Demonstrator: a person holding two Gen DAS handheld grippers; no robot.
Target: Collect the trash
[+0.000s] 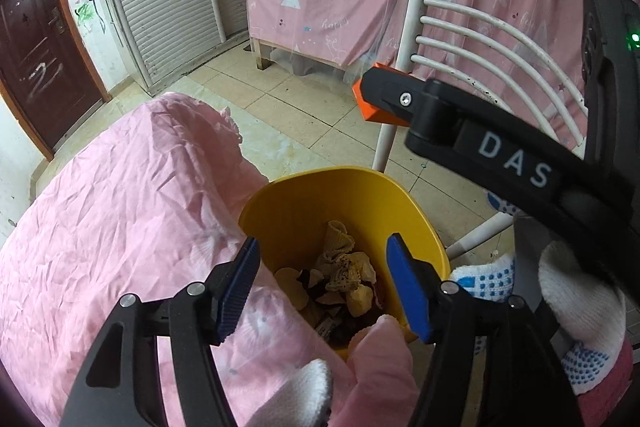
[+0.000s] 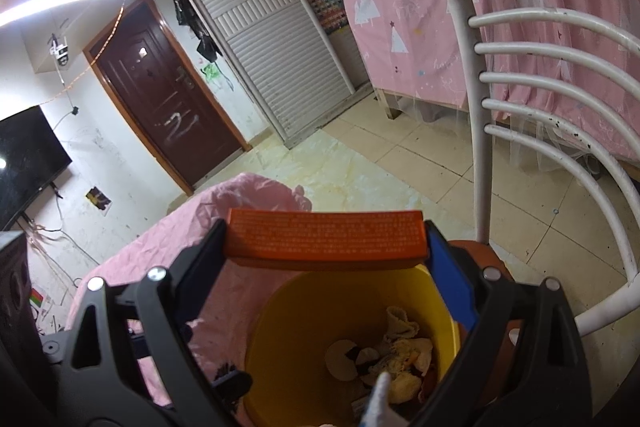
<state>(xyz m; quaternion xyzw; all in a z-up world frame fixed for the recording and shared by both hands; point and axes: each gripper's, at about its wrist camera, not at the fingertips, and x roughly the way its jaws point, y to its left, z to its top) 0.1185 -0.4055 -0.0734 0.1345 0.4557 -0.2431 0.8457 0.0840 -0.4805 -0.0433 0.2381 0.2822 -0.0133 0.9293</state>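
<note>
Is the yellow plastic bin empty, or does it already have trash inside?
Not empty. The yellow plastic bin holds crumpled wrappers and scraps at its bottom, seen from both wrist cameras; most of its inner wall is bare.

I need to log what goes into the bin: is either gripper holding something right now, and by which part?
The right gripper holds an orange box by its two short ends, above the yellow bin. The left gripper is open and empty.

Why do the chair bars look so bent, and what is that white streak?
Right wrist view: a lit ceiling lamp glares into a white streak; the fisheye lens bows the chair bars. Left wrist view: the same bowing, dark corners, no glare.
</note>
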